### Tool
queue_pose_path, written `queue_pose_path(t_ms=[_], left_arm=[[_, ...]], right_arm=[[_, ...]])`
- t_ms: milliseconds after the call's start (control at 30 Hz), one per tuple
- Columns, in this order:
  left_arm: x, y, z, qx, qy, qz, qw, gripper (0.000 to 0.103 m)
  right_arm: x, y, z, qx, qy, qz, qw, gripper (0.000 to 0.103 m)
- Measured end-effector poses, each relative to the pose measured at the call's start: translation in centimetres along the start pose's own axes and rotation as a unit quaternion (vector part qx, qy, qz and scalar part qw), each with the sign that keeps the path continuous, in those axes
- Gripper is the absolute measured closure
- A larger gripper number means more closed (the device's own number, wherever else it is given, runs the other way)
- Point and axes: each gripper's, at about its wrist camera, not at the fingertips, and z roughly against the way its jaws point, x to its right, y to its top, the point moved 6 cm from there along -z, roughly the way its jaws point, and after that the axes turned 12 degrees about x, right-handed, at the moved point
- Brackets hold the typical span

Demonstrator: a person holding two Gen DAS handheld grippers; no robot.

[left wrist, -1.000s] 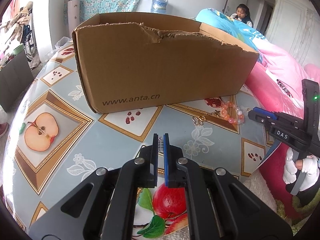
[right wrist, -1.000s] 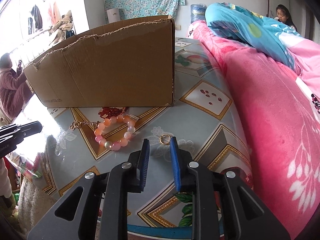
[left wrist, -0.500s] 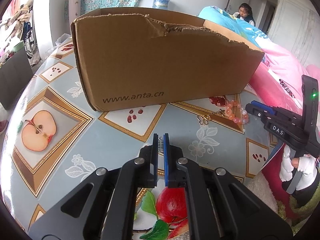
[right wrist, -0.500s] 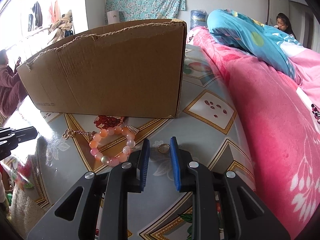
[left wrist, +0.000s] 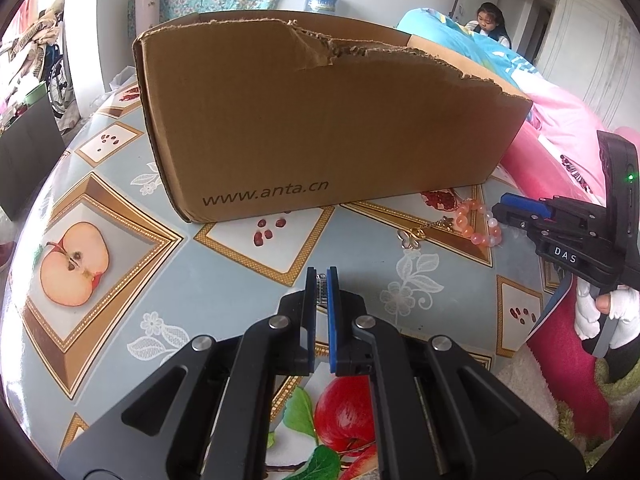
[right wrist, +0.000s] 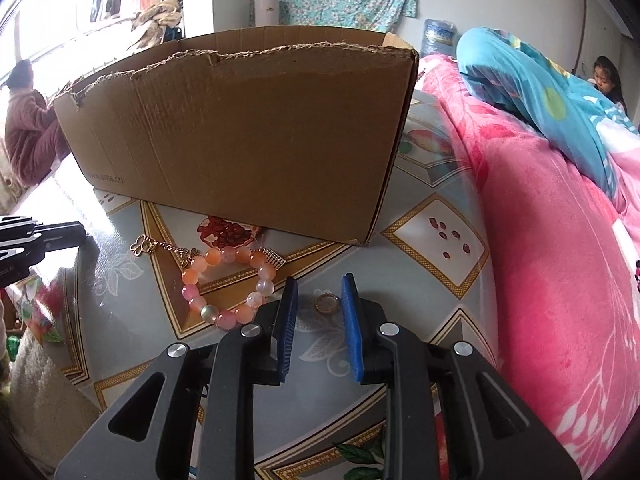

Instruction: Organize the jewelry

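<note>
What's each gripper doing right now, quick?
Left gripper: closed on a small silvery piece; what it is cannot be told.
Right gripper: open, empty, fingers either side of the gold ring on the table.

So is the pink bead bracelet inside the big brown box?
No, the pink and orange bead bracelet lies on the fruit-patterned tablecloth in front of the brown cardboard box, outside it.
</note>
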Motion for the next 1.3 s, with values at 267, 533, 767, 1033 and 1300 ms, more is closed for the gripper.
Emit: queue_pose_path(t_ms=[267,533,767,1033,1300], left_arm=[[0.0,0.1,0.0,0.001,0.002,-0.002,1.0,0.099],[0.4,0.6,1.0,0.012,0.002,-0.011,0.9999,0.099],[1.1,2.7,4.1,0.055,-0.014,-0.016,0.9983,0.099],[2.7,10.2,8.5,0.136,-0.071,-0.04,0.9873,0.099],[0.9,15.1,2.2,0.086,-0.051,-0.028,0.9946,0.099]], right_arm=[[0.7,0.1,-0.2,-0.006,0.031,-0.004,0.999,0.091],[1.1,0.4,0.6,0.009,0.036,-0.029,0.999,0.091],[0.5,3.7,4.8,0.056,0.041,-0.033,0.997,0.091],[-1.6,11.9,9.2,0.147,0.106,-0.035,0.983,0.091],[-4.0,16.4,2.4,0.067,0.188,-0.072,0.977,0.091]])
